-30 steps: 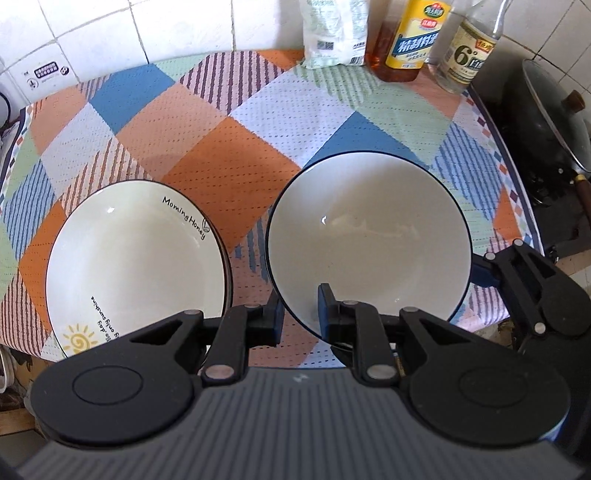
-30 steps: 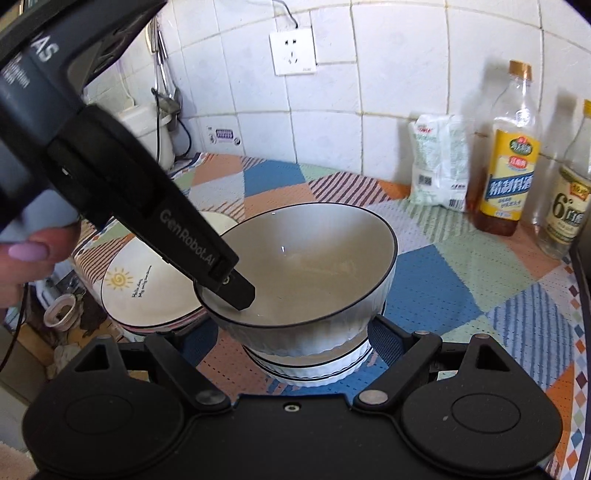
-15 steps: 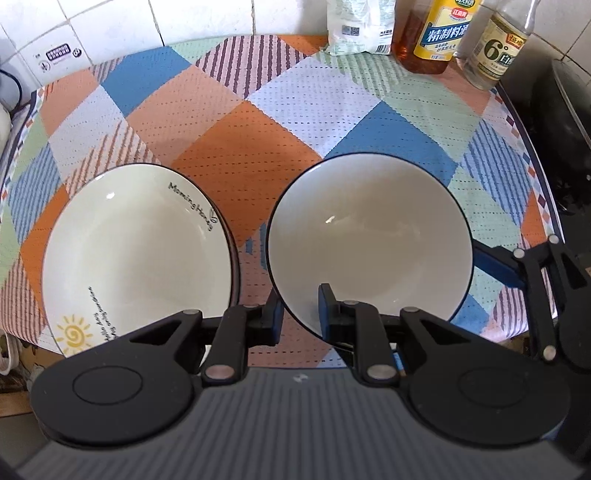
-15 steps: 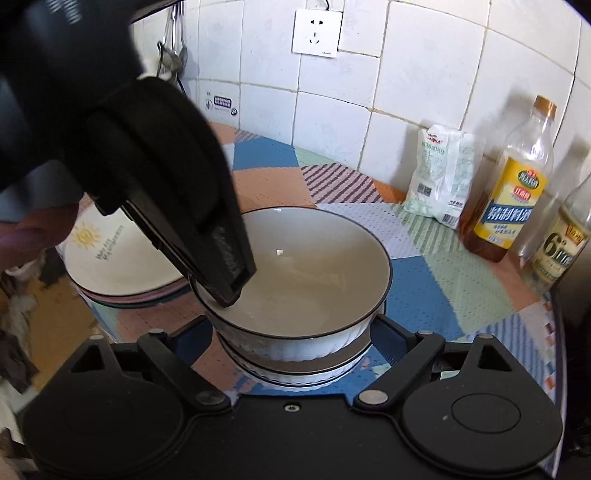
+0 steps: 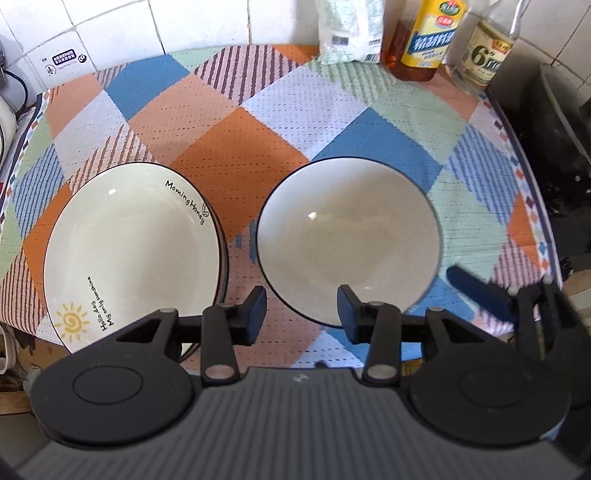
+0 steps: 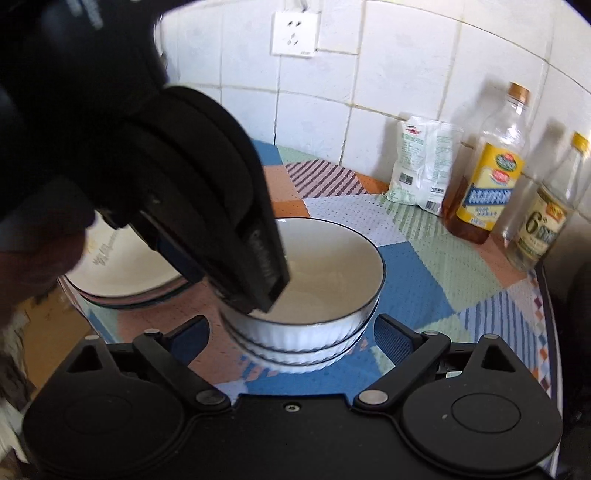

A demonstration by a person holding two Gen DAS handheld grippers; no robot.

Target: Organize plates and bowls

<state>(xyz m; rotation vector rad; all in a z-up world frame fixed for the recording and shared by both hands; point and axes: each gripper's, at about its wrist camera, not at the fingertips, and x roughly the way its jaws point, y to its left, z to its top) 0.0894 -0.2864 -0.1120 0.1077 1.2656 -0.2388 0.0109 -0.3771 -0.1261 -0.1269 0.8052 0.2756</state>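
A stack of three white ribbed bowls (image 6: pixel 306 332) with dark rims stands on the patchwork cloth; from above only the top bowl (image 5: pixel 351 240) shows. My left gripper (image 5: pixel 301 314) hangs over its near rim with the jaws opening. The rim lies between the pads, untouched. From the right wrist it appears as a black body reaching down into the bowl (image 6: pixel 258 291). My right gripper (image 6: pixel 295 332) is open wide, its blue fingers either side of the stack and apart from it. One right finger (image 5: pixel 476 291) shows beside the bowl. A stack of sun-printed plates (image 5: pixel 133 251) (image 6: pixel 129 266) sits to the left.
At the back by the tiled wall stand a white bag (image 5: pixel 351 33), an oil bottle (image 5: pixel 428 37) and a clear bottle (image 5: pixel 484 51). A dark stove area (image 5: pixel 561 155) borders the cloth on the right. The table's front edge runs just below the plates and bowls.
The left jaws, shut on the bowl's rim before, have spread apart. The top bowl has sunk into the stack. The right gripper has pulled back a little.
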